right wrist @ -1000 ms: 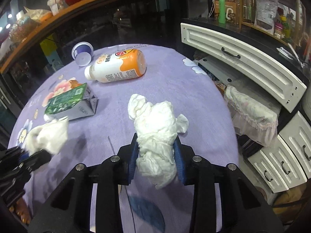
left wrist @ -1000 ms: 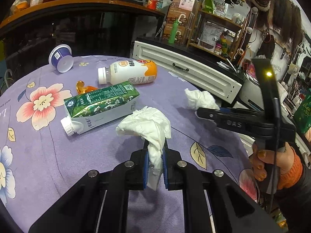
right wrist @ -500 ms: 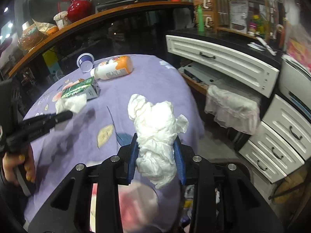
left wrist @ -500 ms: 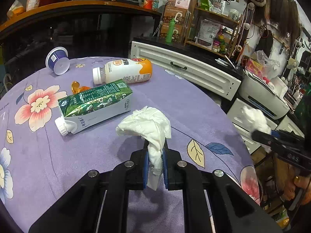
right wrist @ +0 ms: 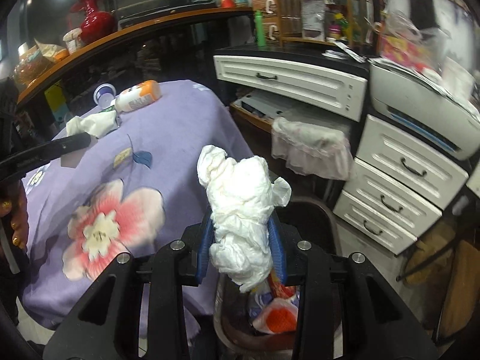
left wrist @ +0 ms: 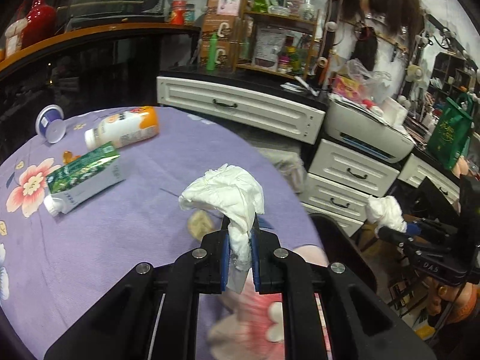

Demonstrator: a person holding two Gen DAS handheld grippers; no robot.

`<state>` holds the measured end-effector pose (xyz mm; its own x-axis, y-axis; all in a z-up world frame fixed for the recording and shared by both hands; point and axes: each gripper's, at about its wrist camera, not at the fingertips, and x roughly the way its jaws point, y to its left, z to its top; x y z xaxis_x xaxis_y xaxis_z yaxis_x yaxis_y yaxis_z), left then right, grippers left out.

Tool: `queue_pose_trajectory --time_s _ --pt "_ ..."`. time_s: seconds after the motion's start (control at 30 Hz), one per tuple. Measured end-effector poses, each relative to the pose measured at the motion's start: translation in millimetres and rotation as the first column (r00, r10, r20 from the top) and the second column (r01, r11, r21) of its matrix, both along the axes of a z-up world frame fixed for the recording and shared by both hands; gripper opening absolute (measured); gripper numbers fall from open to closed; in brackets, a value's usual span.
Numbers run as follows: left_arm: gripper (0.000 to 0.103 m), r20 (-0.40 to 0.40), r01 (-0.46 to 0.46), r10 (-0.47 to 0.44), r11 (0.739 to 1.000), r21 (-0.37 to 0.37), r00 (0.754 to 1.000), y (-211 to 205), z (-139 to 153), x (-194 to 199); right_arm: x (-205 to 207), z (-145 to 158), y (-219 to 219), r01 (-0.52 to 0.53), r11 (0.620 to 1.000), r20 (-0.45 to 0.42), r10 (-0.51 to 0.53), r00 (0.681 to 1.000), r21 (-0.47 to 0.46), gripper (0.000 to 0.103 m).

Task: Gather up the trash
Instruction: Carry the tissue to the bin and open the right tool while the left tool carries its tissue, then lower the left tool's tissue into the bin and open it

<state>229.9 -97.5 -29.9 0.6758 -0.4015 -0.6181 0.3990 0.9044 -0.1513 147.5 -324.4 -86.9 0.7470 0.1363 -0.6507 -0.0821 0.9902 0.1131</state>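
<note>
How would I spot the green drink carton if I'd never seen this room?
Start at the round table with the purple flowered cloth. Toward its far left lie three containers: a purple cup on its side, an orange-and-white bottle, and nearest, the green carton. It is the only boxy one, lying flat, with a leafy green top, grey side and a white screw cap.

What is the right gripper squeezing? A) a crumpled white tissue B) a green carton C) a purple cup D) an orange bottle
A: the right gripper is shut on the crumpled white tissue, above the trash bin.
</note>
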Motion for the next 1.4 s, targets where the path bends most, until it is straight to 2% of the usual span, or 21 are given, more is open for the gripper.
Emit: queue_pose_trajectory --time_s 0.37,0.63,0.87,0.97,1.03,1.1,1.27,1.4 --pt "0.012 -0.038 0.118 -0.121 0.991 -0.057 0.992 -66.9 -10.2 -34.6 -23.5 -39.2 -31.8 0.074 0.997 -0.065 -0.073 0.995 0.011 0.035" --pt "0.012 -0.038 0.184 -0.185 0.982 -0.033 0.982 -105.0 -16.4 -49.0 -14.5 -95.1 -51.1 0.123 0.992 -0.179 -0.114 0.977 0.041 0.035" --pt "0.012 -0.077 0.222 -0.222 0.975 -0.012 0.972 -128.3 -33.8 -53.2 -10.3 -122.9 -53.6 0.137 0.990 -0.236 -0.123 0.964 0.044 0.035" --pt "0.012 -0.091 0.238 -0.238 0.971 -0.002 0.967 -137.0 -40.7 -55.8 -9.9 -131.2 -56.3 0.148 0.987 -0.256 -0.128 0.958 0.057 0.047" --pt "0.012 -0.102 0.250 -0.249 0.968 0.005 0.963 -143.2 -45.9 -58.2 -10.9 -133.7 -59.1 0.160 0.985 -0.261 -0.138 0.955 0.063 0.059" --pt "0.012 -0.111 0.260 -0.257 0.966 0.013 0.960 -147.2 -49.1 -59.2 -11.8 -132.2 -62.6 0.169 0.983 -0.257 -0.148 0.955 0.064 0.064" --pt "0.012 -0.131 0.279 -0.273 0.960 0.029 0.953 -155.9 -58.3 -62.6 -15.0 -118.1 -74.7 0.199 0.979 -0.214 -0.186 0.959 0.042 0.069" --pt "0.012 -0.149 0.296 -0.287 0.955 0.040 0.946 -164.0 -66.7 -64.9 -20.7 -105.6 -90.0 0.244 0.969 -0.171 -0.235 0.957 0.036 0.070"
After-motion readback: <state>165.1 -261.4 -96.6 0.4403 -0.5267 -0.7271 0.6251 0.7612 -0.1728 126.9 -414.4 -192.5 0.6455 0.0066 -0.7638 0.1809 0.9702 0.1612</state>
